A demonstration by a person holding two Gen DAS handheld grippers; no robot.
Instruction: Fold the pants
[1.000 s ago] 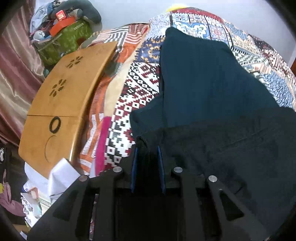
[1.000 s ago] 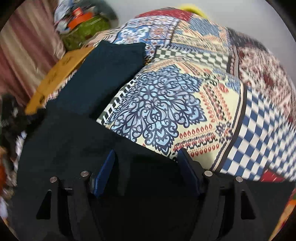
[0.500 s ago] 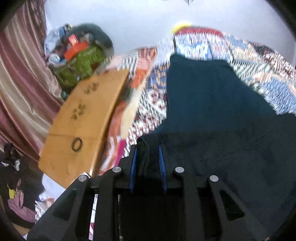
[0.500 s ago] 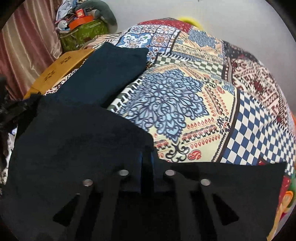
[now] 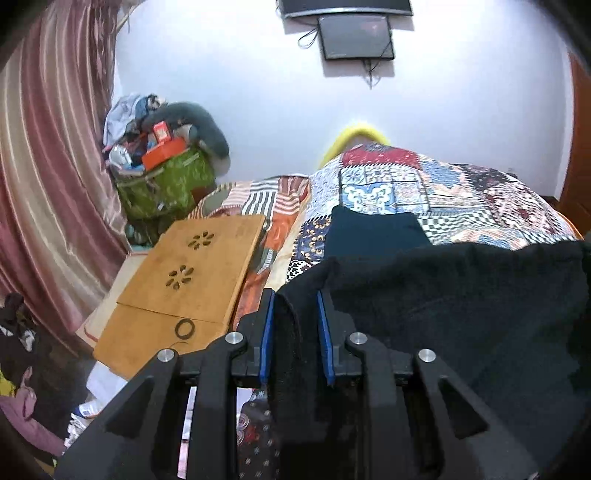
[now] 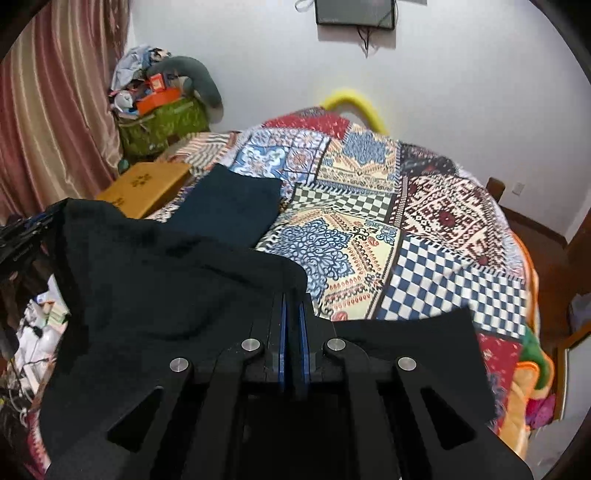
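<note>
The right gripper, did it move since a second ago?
Yes. The right gripper went up, lifting the dark pants: the wall screen now shows above the patchwork quilt, which filled the view before.

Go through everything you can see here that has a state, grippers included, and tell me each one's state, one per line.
Left gripper: shut on a bunched edge of the dark navy pants.
Right gripper: shut on the pants' other near edge.
Dark navy pants: near end raised off the patchwork quilt, far end lying flat.
Patchwork quilt: spread over the bed.
Wooden lap desk: lying flat beside the pants.
Wall-mounted screen: dark.
Green bag: overfilled, open.
</note>
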